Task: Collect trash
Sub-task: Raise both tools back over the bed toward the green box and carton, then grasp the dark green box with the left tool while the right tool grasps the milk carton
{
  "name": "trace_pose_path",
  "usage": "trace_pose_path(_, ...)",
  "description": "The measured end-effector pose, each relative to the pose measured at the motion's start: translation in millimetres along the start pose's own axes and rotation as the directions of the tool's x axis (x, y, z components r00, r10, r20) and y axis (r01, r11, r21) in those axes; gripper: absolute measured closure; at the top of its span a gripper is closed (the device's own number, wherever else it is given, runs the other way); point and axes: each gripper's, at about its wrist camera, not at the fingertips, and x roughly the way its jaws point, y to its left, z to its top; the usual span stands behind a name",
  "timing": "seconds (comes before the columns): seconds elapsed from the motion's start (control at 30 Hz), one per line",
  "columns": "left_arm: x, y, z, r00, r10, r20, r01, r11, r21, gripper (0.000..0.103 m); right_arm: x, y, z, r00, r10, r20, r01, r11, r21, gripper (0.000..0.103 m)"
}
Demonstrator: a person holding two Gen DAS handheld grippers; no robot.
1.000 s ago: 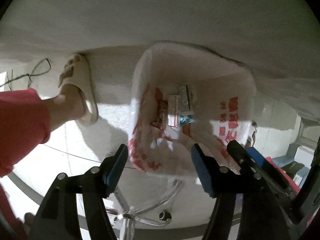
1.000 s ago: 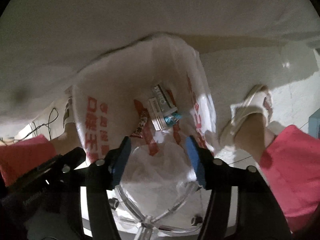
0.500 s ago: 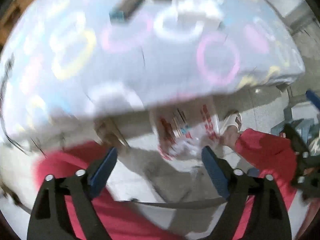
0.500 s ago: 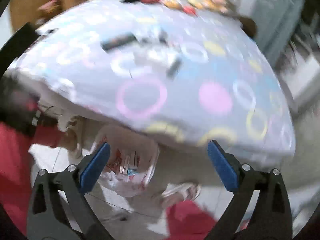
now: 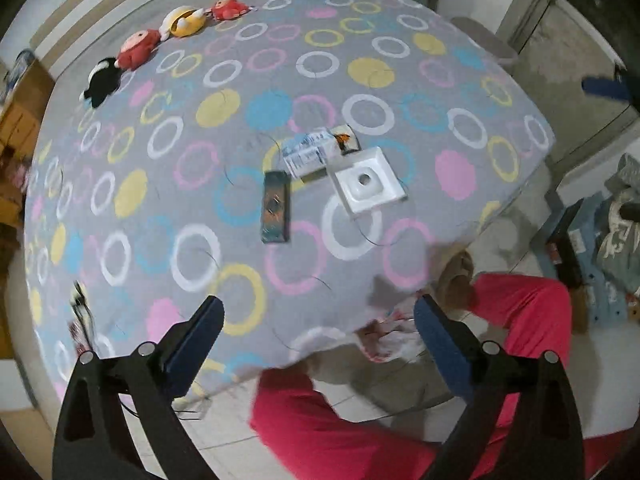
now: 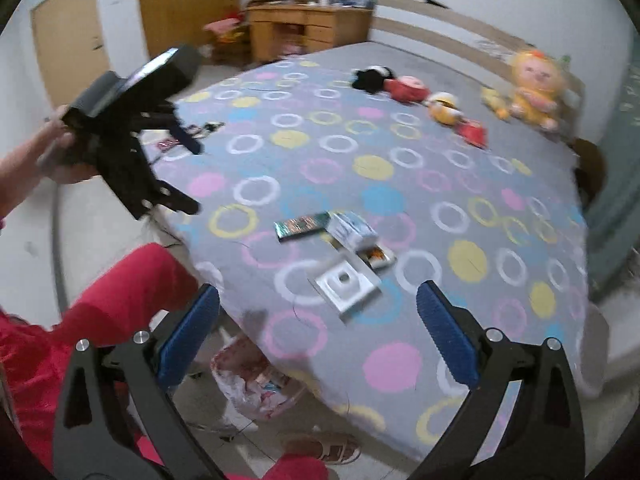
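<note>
Left gripper (image 5: 318, 334) is hanging high over the bed (image 5: 224, 184), its jaws opening, nothing between them. Right gripper (image 6: 318, 330) is spread wide and empty too, looking across the same spotted sheet.

Running left to right across the bed in the right wrist view: the dark wrapper (image 6: 302, 226) is lying flat, the white-blue carton (image 6: 352, 230) is sitting just beside it, the white square tray (image 6: 346, 284) is nearer the bed's edge, and a small dark packet (image 6: 376, 256) is tucked between carton and tray. All four are clustered close together, some touching. The plush toys (image 6: 404, 88) along the far side are staying put, I'd say; they aren't trash.

The bag (image 6: 256, 384) is sitting on the floor at the bed's edge, mouth up, already carrying some rubbish.

Next pick, to my eye: the wrapper, since it is lying clearest of the pile. Best to be coming straight down, jaws across its narrow width, pads skimming the sheet without bunching the fabric. The tray looks awkward; taking it by one rim should be safer than spanning it.
</note>
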Motion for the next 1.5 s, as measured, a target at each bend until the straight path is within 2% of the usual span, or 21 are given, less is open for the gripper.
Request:
trace_pose_path(0.1,17.3,19.0,26.6,0.998,-0.034,-0.047,0.034,0.999,0.005,0.010,21.1,-27.9,29.7,0.998,0.060,-0.018,-0.060,0.998,-0.002,0.006)
trace_pose_path(0.2,40.8,33.3,47.7,0.995,-0.036,-0.093,0.036,0.999,-0.006,0.010,47.2,-53.3,56.8,0.994,0.101,-0.049,-0.102,0.995,-0.020,0.006)
trace_pose_path(0.33,74.3,50.4,64.7,0.990,-0.060,-0.129,0.057,0.998,-0.030,0.010,87.0,-73.6,74.3,0.987,0.123,-0.105,-0.127,0.991,-0.031,0.006)
trace_pose_path(0.43,103.6,59.6,73.3,0.985,-0.063,-0.162,0.062,0.998,-0.014,0.010,122.4,-80.4,83.7,0.981,0.129,-0.146,-0.137,0.989,-0.050,0.006)
trace_pose_path(0.67,167.0,76.2,75.5,0.970,-0.064,-0.235,0.061,0.998,-0.020,0.010,197.6,-85.3,89.0,0.951,0.153,-0.267,-0.182,0.979,-0.087,0.006)
trace_pose_path(0.97,229.1,84.1,75.4,0.958,-0.009,-0.286,0.012,1.000,0.010,0.010,299.6,-88.4,79.5,0.878,0.184,-0.441,-0.267,0.955,-0.133,0.007)
trace_pose_path(1.2,259.4,84.4,77.0,0.954,-0.030,-0.299,0.037,0.999,0.018,0.010,363.6,-92.2,68.5,0.818,0.190,-0.543,-0.320,0.935,-0.156,0.007)
trace_pose_path(1.5,279.6,93.0,75.8,0.951,-0.042,-0.306,0.046,0.999,0.006,0.012,413.1,-92.3,58.4,0.771,0.223,-0.596,-0.377,0.915,-0.146,0.007)
